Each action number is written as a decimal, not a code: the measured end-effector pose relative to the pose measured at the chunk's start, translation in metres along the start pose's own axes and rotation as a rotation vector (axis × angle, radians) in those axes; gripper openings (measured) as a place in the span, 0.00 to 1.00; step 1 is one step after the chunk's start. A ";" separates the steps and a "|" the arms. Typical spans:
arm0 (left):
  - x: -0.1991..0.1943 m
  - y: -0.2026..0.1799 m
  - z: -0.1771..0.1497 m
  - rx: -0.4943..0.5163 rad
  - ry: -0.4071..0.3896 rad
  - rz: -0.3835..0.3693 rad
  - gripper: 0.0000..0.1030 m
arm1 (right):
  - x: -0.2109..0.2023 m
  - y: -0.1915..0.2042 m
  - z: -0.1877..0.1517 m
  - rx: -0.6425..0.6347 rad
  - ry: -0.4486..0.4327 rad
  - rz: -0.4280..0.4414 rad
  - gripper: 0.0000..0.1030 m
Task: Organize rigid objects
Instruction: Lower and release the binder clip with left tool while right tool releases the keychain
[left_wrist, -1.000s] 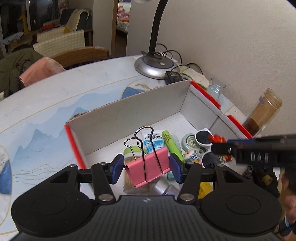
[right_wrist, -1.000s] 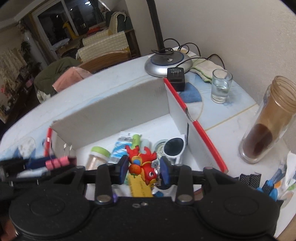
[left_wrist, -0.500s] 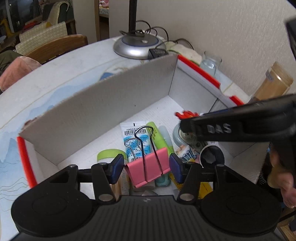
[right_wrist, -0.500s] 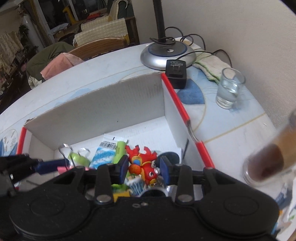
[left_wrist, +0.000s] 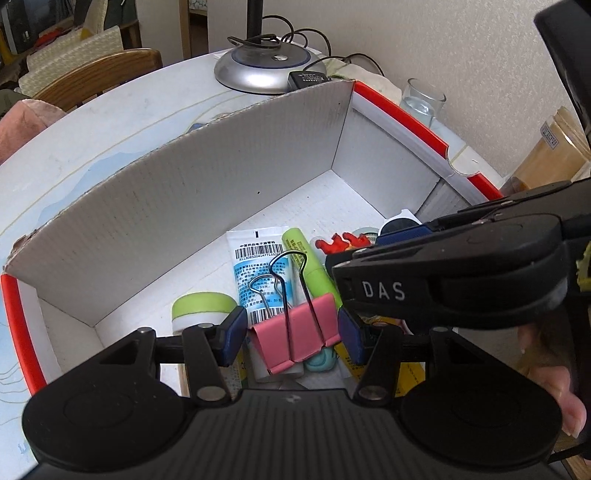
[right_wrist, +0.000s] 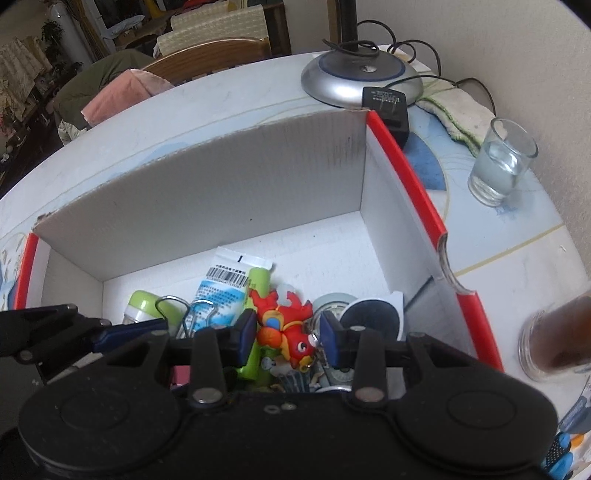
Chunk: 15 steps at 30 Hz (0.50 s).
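We hold a pink binder clip (left_wrist: 295, 338) in our left gripper (left_wrist: 291, 336), the 2 blue pads clenched against its sides, its 2 wire handles standing up toward the far wall of the box. It hangs over the near end of the white cardboard box (left_wrist: 207, 177) with red edging. In our right gripper (right_wrist: 287, 338) we grasp a red fish toy (right_wrist: 286, 326) between the pads, also above the box and just right of the clip.

Below them, on the box floor, lie a blue-and-white tube with a barcode (left_wrist: 258, 266), a lime-green highlighter (left_wrist: 308, 264) beside it, a small jar with a green lid (left_wrist: 201, 308), and a round black-and-white item (right_wrist: 371, 317) near the right wall.

The box sits on a pale round table (right_wrist: 192, 110). Past its far corner stand a silver lamp base (right_wrist: 360, 79) and a black power adapter (right_wrist: 388, 110); to the right, a glass of water (right_wrist: 500, 162) and a brown jar (right_wrist: 557, 339).
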<state>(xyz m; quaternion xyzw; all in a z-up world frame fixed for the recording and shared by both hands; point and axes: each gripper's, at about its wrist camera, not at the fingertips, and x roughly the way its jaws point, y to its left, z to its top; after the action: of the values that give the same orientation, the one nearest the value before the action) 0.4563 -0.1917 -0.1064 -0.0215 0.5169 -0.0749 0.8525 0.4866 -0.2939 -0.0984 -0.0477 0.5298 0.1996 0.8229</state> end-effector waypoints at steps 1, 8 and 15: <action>0.000 0.000 0.000 -0.002 0.001 -0.004 0.52 | 0.001 0.000 0.000 0.004 0.008 -0.006 0.36; -0.003 -0.002 -0.003 0.000 0.003 0.001 0.52 | -0.003 -0.001 -0.002 0.005 0.009 0.011 0.43; -0.020 0.001 -0.010 -0.022 -0.048 -0.019 0.69 | -0.018 -0.002 -0.008 0.027 -0.022 0.045 0.53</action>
<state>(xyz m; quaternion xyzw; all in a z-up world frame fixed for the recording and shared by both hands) 0.4388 -0.1877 -0.0938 -0.0378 0.4970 -0.0768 0.8635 0.4742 -0.3034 -0.0864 -0.0223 0.5244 0.2111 0.8246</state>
